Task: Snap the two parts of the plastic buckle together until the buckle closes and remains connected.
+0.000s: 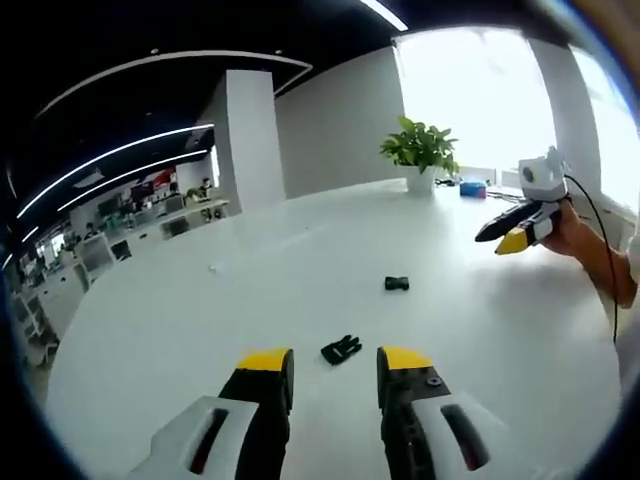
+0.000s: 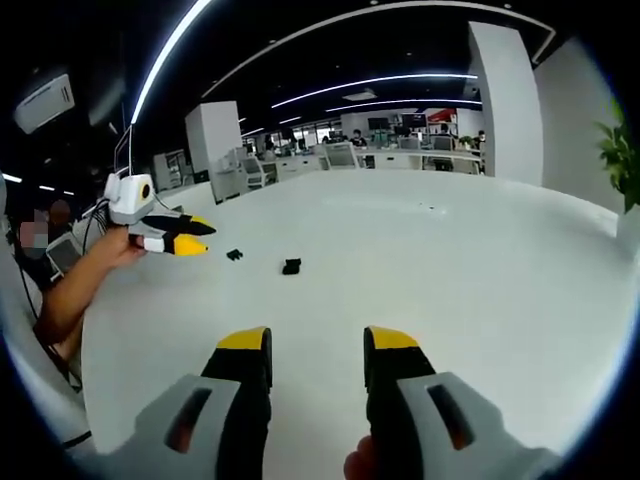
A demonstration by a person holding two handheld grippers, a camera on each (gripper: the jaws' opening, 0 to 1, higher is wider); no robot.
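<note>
- Left gripper [image 1: 335, 365] hangs above the white table [image 1: 200, 330], its jaws spread apart with nothing between them.
- Pronged buckle part [image 1: 341, 349] lies on the table just beyond those jaws, roughly between the yellow tips.
- Socket buckle part [image 1: 396, 283] lies farther out, well apart from the pronged one.
- Right gripper [image 2: 316, 350] is also above the table, jaws parted and holding nothing.
- In the right gripper view the two parts are small and dark; which is which is hard to tell there.
- A potted plant [image 1: 422, 150] stands at the far edge of the table.
</note>
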